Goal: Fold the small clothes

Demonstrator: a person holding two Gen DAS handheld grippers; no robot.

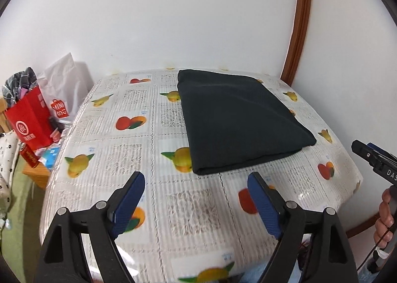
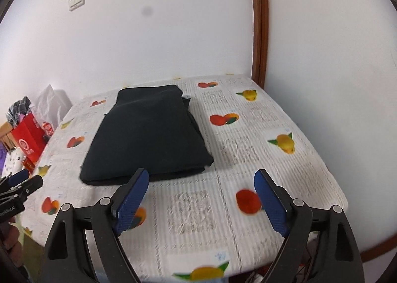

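A dark folded garment lies flat on the fruit-print tablecloth, towards the far side of the table. In the right wrist view the garment sits left of centre. My left gripper is open and empty, hovering just short of the garment's near edge. My right gripper is open and empty too, near the garment's front right corner. Each gripper shows at the edge of the other's view: the right one at the far right, the left one at the far left.
A red paper bag and a white shopping bag stand on a low wooden stand left of the table. A white wall is behind the table and a brown door frame rises at the back right. The table's front edge is close below both grippers.
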